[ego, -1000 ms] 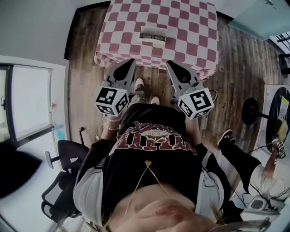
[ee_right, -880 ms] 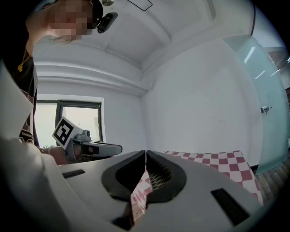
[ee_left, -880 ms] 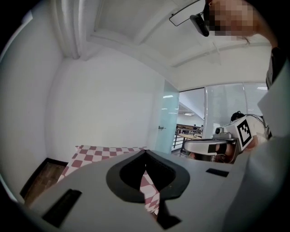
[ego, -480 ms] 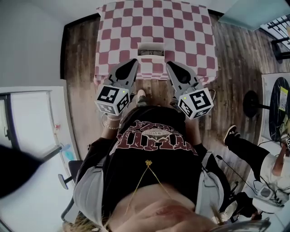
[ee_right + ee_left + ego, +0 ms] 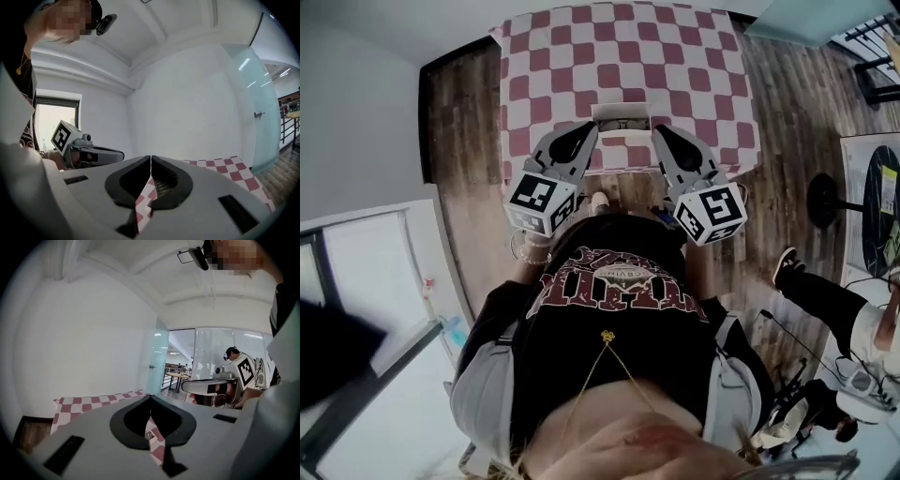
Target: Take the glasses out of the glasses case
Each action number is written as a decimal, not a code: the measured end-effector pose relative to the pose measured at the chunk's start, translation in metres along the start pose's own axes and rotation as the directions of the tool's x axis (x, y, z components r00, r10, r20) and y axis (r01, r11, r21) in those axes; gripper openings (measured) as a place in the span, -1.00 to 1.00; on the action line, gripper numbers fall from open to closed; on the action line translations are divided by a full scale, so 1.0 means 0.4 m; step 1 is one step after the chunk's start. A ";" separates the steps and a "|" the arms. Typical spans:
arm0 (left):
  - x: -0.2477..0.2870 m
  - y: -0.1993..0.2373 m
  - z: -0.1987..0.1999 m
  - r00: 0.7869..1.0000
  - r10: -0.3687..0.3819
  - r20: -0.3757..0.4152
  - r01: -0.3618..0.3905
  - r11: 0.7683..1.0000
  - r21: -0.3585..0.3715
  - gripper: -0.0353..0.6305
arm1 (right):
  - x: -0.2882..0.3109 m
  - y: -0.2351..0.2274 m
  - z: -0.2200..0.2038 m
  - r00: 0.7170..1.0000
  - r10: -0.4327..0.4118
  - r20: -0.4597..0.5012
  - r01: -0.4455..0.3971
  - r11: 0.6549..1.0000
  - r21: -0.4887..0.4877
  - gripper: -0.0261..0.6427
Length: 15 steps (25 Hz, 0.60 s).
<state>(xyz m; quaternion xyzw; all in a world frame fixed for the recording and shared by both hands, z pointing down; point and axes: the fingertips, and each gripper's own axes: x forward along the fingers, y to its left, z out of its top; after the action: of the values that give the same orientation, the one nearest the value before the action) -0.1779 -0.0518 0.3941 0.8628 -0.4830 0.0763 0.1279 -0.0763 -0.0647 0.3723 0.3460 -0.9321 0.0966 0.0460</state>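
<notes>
Two closed tongs (image 5: 590, 128) (image 5: 658, 130), one glasses case (image 5: 621, 118)

Glasses case (image 5: 620, 119) too small to tell its contents; seated person (image 5: 820, 295) cut off at right edge.

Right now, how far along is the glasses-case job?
Done: nothing that shows. The glasses case sits untouched near the front edge of the checkered table, and no glasses lie outside it.
In hand: nothing. The left tool and right tool are both shut and empty, with their tips flanking the case.
Left: open a tool, steady the case, open it if it is closed (too small to tell), and lift the glasses out.
</notes>
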 end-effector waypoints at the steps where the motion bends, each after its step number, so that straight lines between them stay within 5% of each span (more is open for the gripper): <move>1: 0.009 0.001 -0.005 1.000 -0.017 -0.013 0.017 1.000 0.005 -0.87 | 0.004 -0.004 -0.004 1.000 -0.014 -0.003 0.014 1.000 0.000 -0.86; 8: 0.076 0.001 -0.014 0.996 -0.061 -0.069 0.064 0.997 0.053 -0.87 | 0.017 -0.063 -0.004 0.999 -0.043 -0.014 0.043 0.999 0.006 -0.86; 15: 0.154 -0.018 0.025 0.998 -0.044 -0.047 0.045 0.999 0.016 -0.87 | 0.063 -0.129 0.032 0.999 0.040 -0.028 -0.040 0.999 -0.008 -0.86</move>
<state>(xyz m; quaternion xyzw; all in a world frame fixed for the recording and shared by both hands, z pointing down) -0.1396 -0.1016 0.3991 0.8724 -0.4599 0.0978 0.1334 -0.0618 -0.1216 0.3714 0.3256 -0.9386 0.0984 0.0584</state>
